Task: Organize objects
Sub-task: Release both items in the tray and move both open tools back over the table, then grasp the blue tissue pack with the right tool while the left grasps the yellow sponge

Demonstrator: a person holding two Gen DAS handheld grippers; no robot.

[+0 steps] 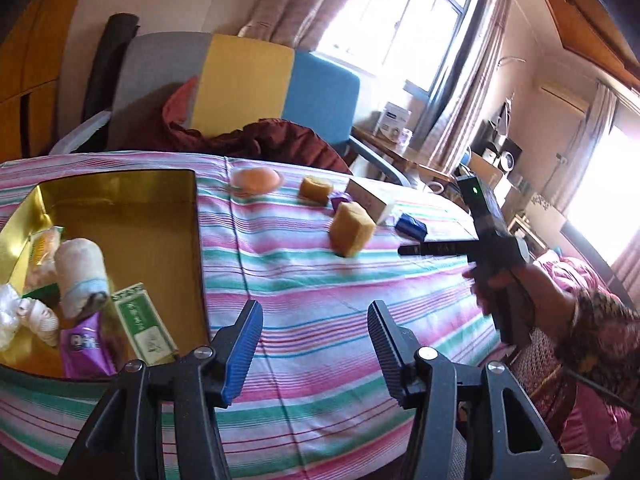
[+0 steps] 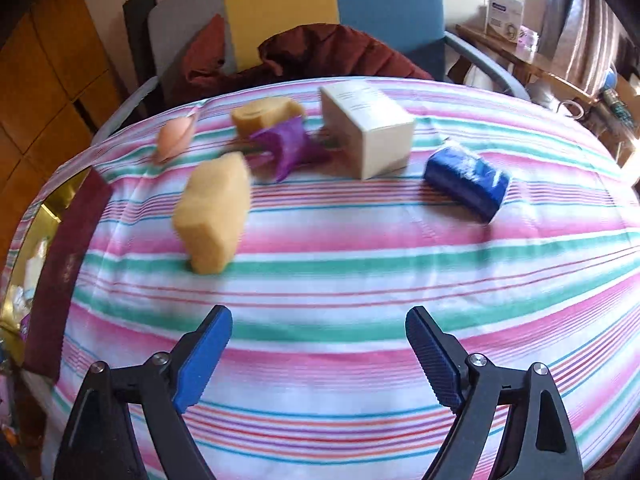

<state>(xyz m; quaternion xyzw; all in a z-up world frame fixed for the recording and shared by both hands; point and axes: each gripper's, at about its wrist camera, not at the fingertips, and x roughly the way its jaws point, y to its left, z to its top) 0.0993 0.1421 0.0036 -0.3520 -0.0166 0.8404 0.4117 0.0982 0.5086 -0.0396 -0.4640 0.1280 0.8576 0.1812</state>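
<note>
Now, on the left, the gold metal tin sits on the striped pink and green cloth, holding small packets. Next the left gripper is open with nothing in it. Then come two yellow sponge blocks, a white cardboard box and a blue wrapped pack. Last, the right gripper hangs wide open, empty

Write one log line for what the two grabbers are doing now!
left gripper: open, empty | right gripper: open, empty | gold rectangular tin: partly filled | tan sponge block: on striped cloth
</note>
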